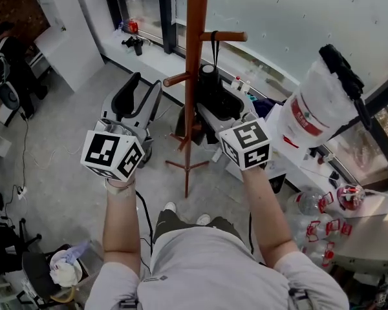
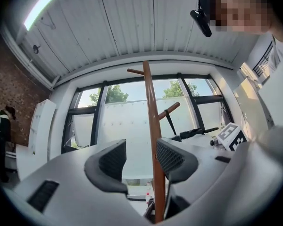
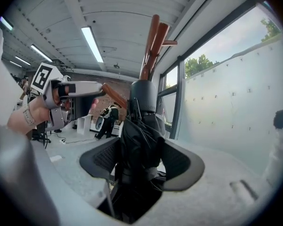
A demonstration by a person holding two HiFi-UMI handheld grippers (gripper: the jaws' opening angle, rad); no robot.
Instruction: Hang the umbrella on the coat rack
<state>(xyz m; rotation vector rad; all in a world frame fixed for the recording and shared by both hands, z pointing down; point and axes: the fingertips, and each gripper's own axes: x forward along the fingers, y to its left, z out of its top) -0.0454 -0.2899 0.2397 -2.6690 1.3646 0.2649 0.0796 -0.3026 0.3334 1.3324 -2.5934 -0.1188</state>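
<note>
Looks mostly done to me: the right tool (image 3: 140, 161) is clamped tight on the folded black umbrella (image 3: 137, 126), which is held up just beside the pole of the coat rack (image 1: 193, 57), and its strap (image 1: 215, 49) seems to be looped over the upper peg (image 1: 227, 36) already. What's left, I'd guess, is just letting go so it hangs on its own, though I can't be 100% sure the loop is properly seated. The left tool (image 2: 139, 159) has its 2 jaws wide apart with nothing in them, off to the left of the pole. Only the head view shows the strap on the peg from above. The right gripper view mostly gives you the jaws squeezing the bundled fabric, with the rack top beyond. The left gripper view shows the pole through its empty gap, plus the strap dangling from the peg.
</note>
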